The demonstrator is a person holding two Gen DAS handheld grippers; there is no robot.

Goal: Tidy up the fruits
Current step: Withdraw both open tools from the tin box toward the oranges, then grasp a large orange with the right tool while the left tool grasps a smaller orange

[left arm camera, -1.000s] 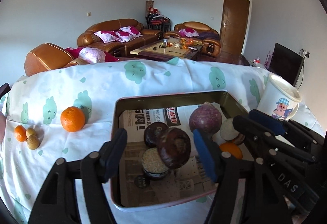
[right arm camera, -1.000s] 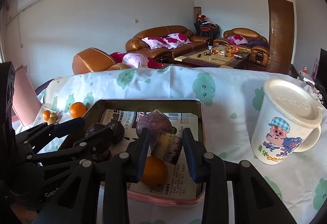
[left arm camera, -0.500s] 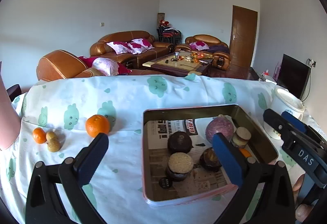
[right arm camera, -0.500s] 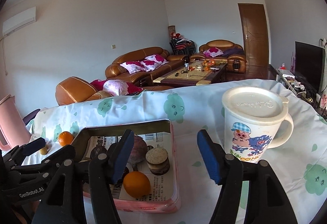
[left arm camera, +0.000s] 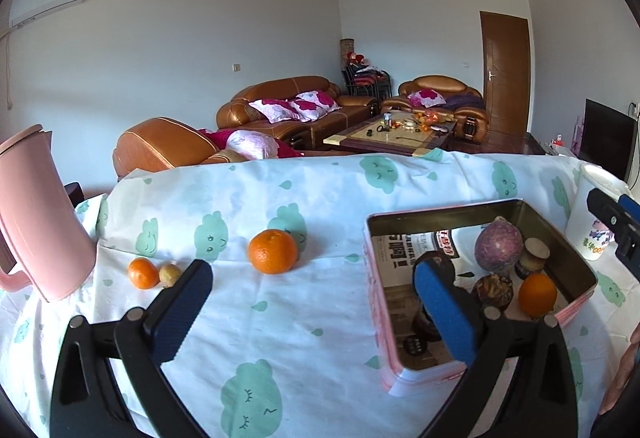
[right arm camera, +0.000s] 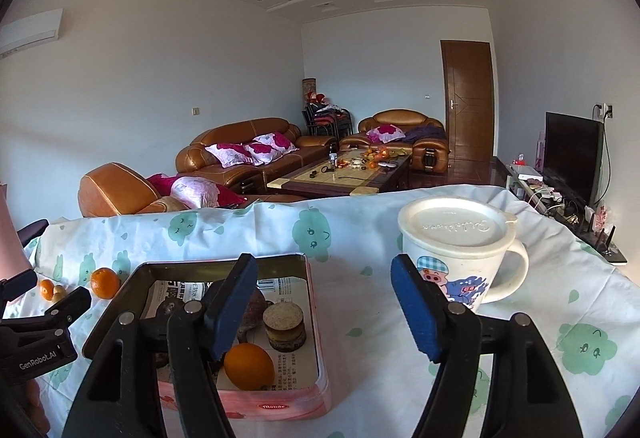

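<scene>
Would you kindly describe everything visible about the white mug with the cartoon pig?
The mug is white, looks ceramic or plastic, and stands upright on the tablecloth right of the tin, apart from it. A white lid with embossed script covers it. A pig in a checked cap is printed on its side; the handle points right. Nothing grips it.

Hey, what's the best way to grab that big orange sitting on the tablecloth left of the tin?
Grip the big round orange across its widest middle, coming from above with the open left gripper. It sits alone on the cloth, clear of the pink metal tin, so both sides are free.
</scene>
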